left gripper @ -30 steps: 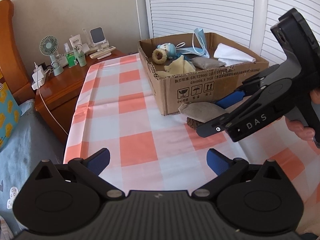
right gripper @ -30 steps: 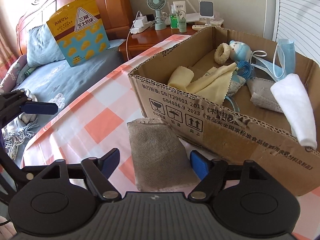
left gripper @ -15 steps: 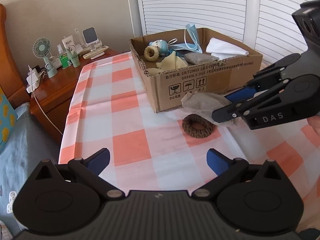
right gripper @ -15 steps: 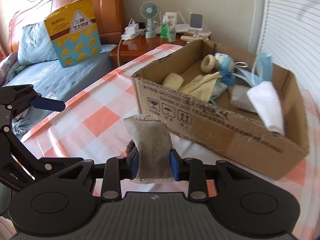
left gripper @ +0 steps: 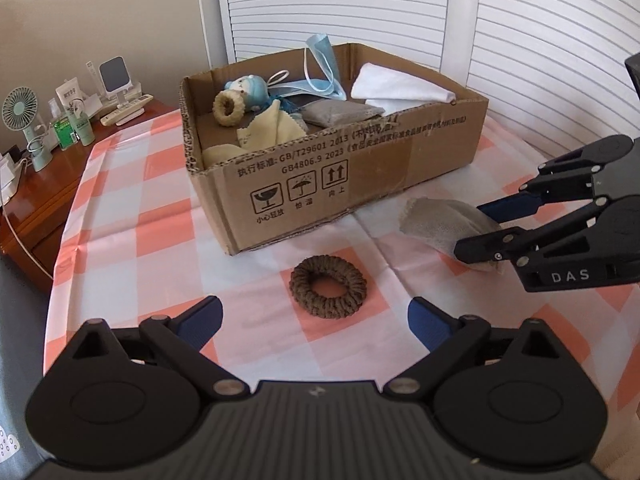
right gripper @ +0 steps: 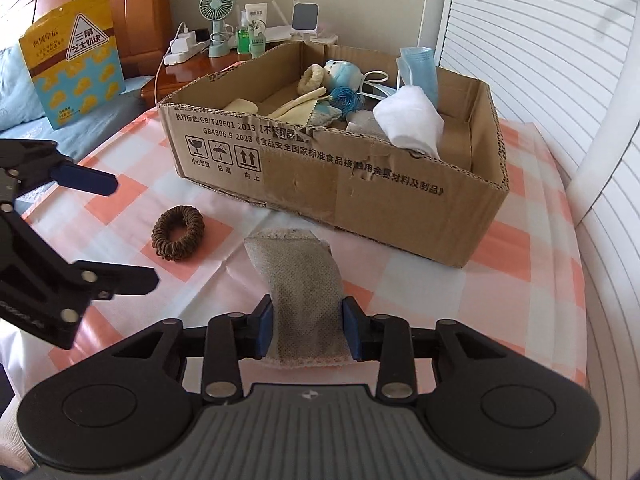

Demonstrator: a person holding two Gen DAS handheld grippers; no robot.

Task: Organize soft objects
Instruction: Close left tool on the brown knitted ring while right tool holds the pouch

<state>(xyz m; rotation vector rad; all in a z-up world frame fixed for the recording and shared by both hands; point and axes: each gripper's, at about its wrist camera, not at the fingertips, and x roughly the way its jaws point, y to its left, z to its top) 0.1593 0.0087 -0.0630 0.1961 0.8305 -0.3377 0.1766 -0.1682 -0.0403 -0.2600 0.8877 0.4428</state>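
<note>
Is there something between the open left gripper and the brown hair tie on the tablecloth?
Nothing visible. The brown hair tie lies alone on the checked tablecloth, just ahead of the open left gripper. The right gripper, shut on the grey pouch, is off to the side.

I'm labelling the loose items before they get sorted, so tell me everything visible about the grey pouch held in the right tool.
The grey pouch is a small, soft, pillow-like sachet of speckled, non-woven-looking fabric with pale crimped seams at both ends. The right tool is shut on it, blue pads pressing its sides near the lower end, so it bulges between them. In the left wrist view it juts from the pads above the checked tablecloth, in front of the cardboard box and apart from it. Nothing else is seen touching it.
</note>
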